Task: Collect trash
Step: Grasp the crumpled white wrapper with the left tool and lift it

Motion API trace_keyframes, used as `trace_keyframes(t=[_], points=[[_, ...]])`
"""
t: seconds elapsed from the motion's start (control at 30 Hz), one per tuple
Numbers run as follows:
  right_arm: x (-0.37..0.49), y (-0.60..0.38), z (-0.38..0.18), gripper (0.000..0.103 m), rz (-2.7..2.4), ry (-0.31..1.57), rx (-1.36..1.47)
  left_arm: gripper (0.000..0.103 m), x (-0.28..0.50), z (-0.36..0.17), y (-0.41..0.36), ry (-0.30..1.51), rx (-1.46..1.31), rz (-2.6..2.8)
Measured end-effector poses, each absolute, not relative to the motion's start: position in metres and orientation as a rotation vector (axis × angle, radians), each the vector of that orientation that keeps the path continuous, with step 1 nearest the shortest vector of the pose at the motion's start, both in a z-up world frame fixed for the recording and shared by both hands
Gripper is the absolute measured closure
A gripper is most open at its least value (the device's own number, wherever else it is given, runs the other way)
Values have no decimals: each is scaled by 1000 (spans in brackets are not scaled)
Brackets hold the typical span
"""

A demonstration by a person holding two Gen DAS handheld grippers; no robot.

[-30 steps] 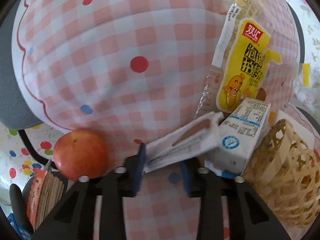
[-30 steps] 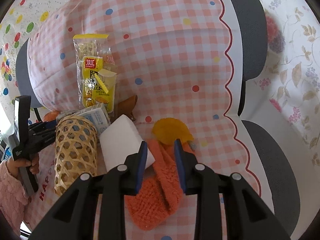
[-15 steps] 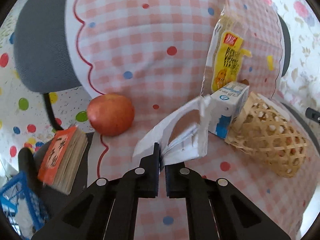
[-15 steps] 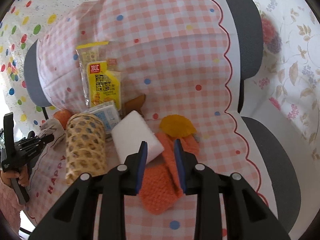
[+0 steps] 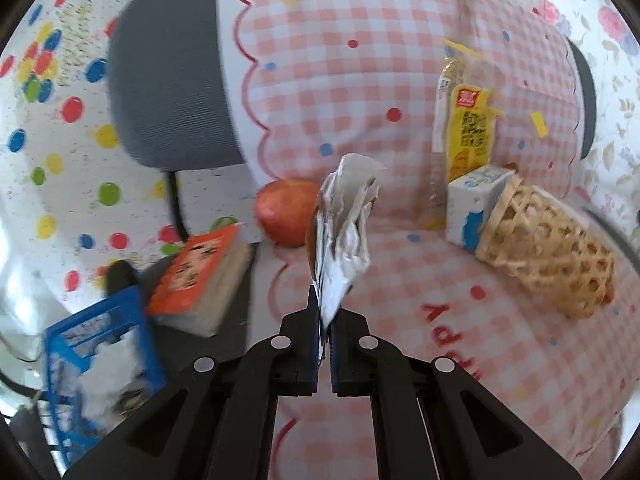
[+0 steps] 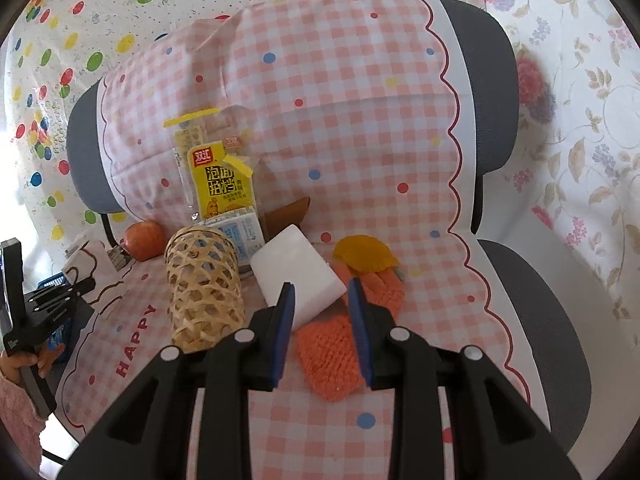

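The pink-and-white checked cloth [image 6: 352,128] carries "HAPPY" in red letters along its scalloped edge. The yellow plastic snack packet [image 6: 220,184] shows the red brand "双汇" above black characters "泡面拍档".

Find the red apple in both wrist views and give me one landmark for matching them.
Left wrist: the red apple sits just left of centre, partly hidden behind the crumpled wrapper clamped in the left gripper.
Right wrist: the apple is small at the left, up-left of the basket.
Shared landmark: the woven bamboo basket lying on its side against the milk carton.
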State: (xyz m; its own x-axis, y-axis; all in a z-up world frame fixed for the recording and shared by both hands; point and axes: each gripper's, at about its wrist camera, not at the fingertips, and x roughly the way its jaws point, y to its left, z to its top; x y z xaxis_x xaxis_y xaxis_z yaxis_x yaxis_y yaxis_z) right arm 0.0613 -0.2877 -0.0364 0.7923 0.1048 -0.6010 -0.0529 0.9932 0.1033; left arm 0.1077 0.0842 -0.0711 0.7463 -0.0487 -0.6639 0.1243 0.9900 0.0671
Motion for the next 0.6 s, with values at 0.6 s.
trace_keyframes(t=[0.6], points=[[28,-277,-21,76,114,619,82,98,58,-34,91,665,49,-169]])
